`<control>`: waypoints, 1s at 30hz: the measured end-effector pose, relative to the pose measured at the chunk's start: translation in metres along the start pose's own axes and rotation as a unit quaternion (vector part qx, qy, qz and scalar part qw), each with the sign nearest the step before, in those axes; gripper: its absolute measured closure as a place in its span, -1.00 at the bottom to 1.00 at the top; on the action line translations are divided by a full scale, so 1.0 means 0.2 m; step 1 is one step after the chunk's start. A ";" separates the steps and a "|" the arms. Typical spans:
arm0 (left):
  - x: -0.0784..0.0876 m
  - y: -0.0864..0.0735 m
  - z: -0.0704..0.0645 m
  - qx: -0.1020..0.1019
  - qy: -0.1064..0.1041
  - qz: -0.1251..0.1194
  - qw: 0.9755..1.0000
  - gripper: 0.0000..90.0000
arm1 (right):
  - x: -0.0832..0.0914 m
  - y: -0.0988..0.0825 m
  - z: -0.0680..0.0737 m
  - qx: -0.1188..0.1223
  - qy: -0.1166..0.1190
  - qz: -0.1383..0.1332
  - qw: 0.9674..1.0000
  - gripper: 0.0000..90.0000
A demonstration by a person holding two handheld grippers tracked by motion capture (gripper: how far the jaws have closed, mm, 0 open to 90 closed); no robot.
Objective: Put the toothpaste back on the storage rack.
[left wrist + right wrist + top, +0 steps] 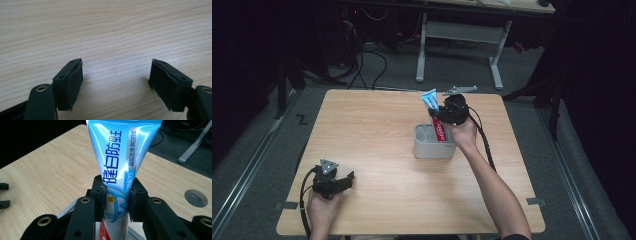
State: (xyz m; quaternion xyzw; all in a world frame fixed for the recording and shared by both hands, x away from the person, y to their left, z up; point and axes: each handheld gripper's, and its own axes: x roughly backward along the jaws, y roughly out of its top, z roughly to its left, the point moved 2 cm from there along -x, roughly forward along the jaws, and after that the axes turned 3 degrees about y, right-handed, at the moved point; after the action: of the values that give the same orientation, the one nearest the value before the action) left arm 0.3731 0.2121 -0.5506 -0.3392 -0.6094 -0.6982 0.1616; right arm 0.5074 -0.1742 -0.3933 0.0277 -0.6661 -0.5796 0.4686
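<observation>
Right gripper [443, 113] pinching a blue tube [119, 162] upright, lower end inside the grey holder [432, 148] mid-table. Probably lowering the tube into a slot or lifting it out (direction unclear); either way, calling for a straight vertical move, clear of the holder's walls. Left gripper [343, 180] resting spread and empty near the table's front edge. Printed lettering legible in the right gripper view; red lower tube and holder clearer from above.

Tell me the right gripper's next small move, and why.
Probably lower it a little, then open. The right gripper is shut on the toothpaste tube, which stands upright with its lower end inside the grey holder but looks not yet fully seated.
</observation>
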 end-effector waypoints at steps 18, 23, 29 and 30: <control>0.00 0.00 0.00 0.000 0.000 0.000 1.000 -0.39 | -0.02 -0.05 0.00 0.003 -0.001 0.017 1.000 0.57; 0.00 0.00 0.00 0.000 0.000 0.000 1.000 -0.39 | -0.02 -0.06 0.00 0.002 0.000 0.016 1.000 0.56; 0.00 0.00 0.00 0.000 0.000 0.000 1.000 -0.39 | -0.02 -0.08 0.01 0.005 -0.001 0.018 1.000 0.56; 0.00 0.00 0.00 0.000 0.000 0.000 1.000 -0.39 | -0.01 -0.08 0.01 0.006 -0.002 0.018 1.000 0.56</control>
State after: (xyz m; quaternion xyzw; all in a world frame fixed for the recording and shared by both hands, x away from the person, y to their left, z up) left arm 0.3731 0.2121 -0.5506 -0.3394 -0.6095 -0.6979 0.1617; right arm 0.4999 -0.1766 -0.4076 0.0171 -0.6710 -0.5670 0.4774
